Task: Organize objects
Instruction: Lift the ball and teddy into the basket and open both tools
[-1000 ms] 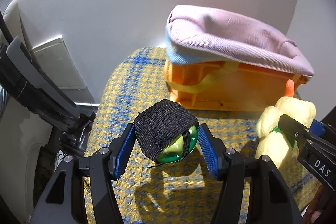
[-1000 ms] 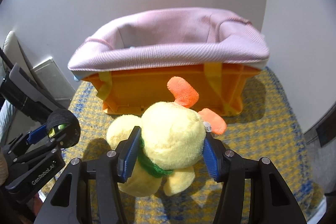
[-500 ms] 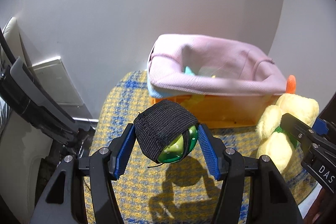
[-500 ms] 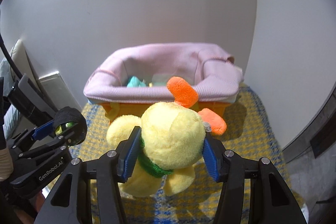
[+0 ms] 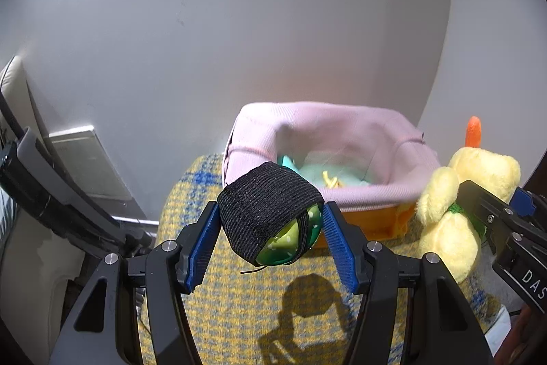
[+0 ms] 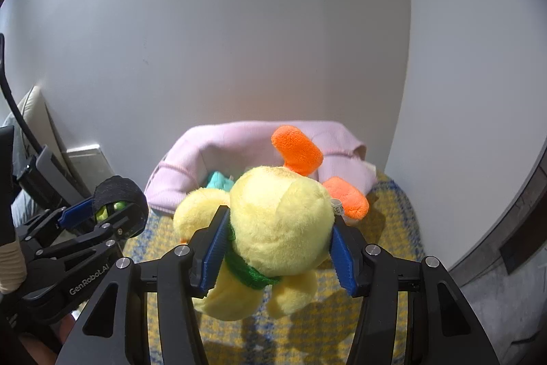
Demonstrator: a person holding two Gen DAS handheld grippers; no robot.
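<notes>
My left gripper (image 5: 270, 228) is shut on a green ball wrapped in a black band (image 5: 270, 211) and holds it up in front of the basket. My right gripper (image 6: 278, 238) is shut on a yellow plush duck (image 6: 273, 228) with orange feet and a green collar, held above the cushion. The orange basket with a pink cloth liner (image 5: 342, 132) stands ahead against the wall; teal and yellow items (image 5: 328, 177) lie inside it. The basket also shows in the right wrist view (image 6: 218, 146), partly hidden by the duck. The duck shows at the right of the left wrist view (image 5: 454, 211).
The basket stands on a round yellow and blue checked cushion (image 5: 273, 303). A white wall is close behind. A white panel (image 5: 82, 159) and dark furniture parts (image 5: 41, 190) are at the left. A dark floor edge (image 6: 512, 228) lies at the right.
Both grippers have risen with their loads, so the basket sits lower and smaller in view and its inside now shows.
</notes>
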